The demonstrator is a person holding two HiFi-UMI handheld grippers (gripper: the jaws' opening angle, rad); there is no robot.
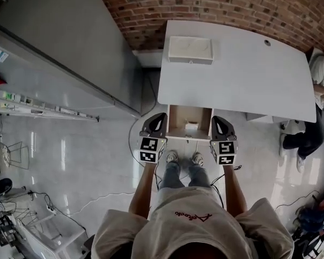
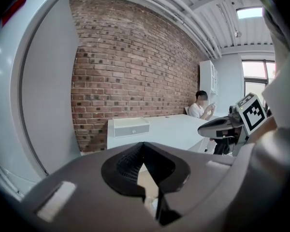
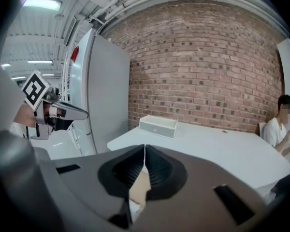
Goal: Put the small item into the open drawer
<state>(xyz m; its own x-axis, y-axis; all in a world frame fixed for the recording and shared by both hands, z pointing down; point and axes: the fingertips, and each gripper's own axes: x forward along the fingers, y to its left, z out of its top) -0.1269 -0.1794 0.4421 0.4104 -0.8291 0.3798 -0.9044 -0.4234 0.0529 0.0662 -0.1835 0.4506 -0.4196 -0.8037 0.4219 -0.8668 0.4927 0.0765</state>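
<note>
In the head view an open wooden drawer (image 1: 176, 121) sticks out from the front edge of the white table (image 1: 243, 69). A small white item (image 1: 191, 126) lies inside it near the front. My left gripper (image 1: 157, 116) hangs just left of the drawer and my right gripper (image 1: 218, 118) just right of it, both above the floor. In the left gripper view the left gripper (image 2: 144, 144) is shut with nothing held. The right gripper (image 3: 144, 148) is likewise shut and empty in its own view.
A white box (image 1: 190, 49) with a small knob stands at the table's far left edge against the brick wall. A tall grey cabinet (image 1: 59, 47) stands left of the table. A person (image 1: 319, 74) sits at the table's right end. Cables (image 1: 92, 201) lie on the floor.
</note>
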